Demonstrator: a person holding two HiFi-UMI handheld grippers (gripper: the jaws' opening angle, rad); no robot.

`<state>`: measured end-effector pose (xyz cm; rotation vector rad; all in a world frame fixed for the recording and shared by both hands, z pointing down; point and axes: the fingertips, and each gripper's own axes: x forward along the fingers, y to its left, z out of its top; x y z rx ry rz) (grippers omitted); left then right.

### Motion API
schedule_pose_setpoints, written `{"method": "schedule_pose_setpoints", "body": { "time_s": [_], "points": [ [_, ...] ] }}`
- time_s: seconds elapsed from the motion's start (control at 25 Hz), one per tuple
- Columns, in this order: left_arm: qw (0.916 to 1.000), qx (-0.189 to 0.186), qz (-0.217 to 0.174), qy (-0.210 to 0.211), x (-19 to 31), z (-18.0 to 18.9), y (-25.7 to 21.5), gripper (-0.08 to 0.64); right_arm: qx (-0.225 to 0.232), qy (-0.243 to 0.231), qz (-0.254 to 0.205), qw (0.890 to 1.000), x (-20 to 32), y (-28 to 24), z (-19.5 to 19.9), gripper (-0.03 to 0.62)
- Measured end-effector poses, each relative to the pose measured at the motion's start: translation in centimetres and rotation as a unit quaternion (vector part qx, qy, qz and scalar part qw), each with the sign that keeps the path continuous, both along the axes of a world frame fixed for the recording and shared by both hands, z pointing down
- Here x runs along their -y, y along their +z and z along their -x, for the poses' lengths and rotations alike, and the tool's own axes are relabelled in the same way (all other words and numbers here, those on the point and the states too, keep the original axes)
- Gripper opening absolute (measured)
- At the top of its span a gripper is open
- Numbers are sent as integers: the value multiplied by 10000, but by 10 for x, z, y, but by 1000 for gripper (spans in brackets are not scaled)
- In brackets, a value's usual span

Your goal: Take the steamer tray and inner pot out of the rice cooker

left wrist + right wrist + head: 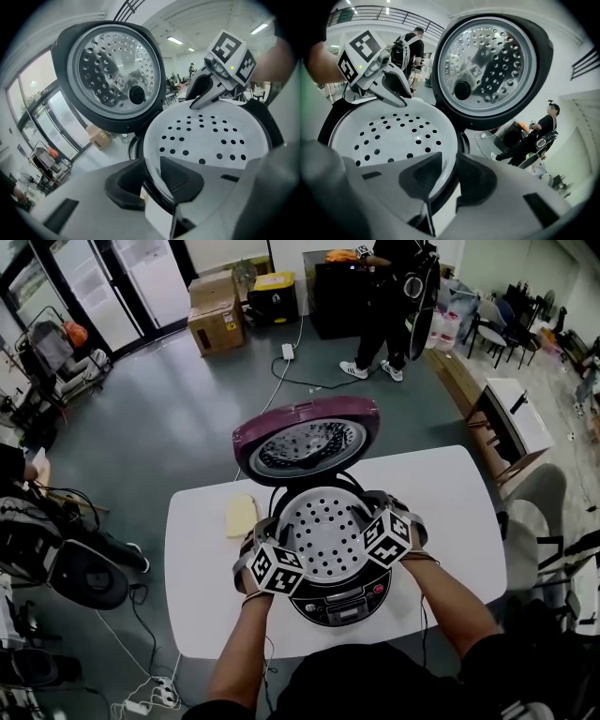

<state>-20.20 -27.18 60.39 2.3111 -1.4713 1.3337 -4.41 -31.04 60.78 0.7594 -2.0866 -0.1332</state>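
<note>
Steamer tray [325, 535] seated in open rice cooker [339, 604] on desk [202, 559]. Left tongs [151, 174] clamped narrow on tray's left rim, right tongs [449, 178] on right rim, directly opposite. Likely next: straight level lift. Inner pot beneath, hidden.

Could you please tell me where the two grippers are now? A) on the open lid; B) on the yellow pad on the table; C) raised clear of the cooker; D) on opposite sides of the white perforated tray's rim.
D: each gripper view shows the rim of the steamer tray pinched between the jaws, with the left gripper and right gripper on opposite sides.
</note>
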Motion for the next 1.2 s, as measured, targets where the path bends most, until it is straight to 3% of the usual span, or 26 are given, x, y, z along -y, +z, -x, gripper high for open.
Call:
{"method": "schedule_pose_setpoints", "body": {
  "time_s": [0.72, 0.96, 1.2],
  "points": [
    [9970, -31, -768, -66, -14, 16, -90, 97, 268, -140, -879, 9957, -10, -100, 17, 89],
    [9952, 6, -951, -214, -44, 51, -122, 97, 296, -450, -1065, 9928, -36, -136, 54, 91],
    [9932, 78, -1022, -543, -85, 108, -134, 94, 314, -811, -1133, 9898, -74, -156, 113, 95]
  ]
}}
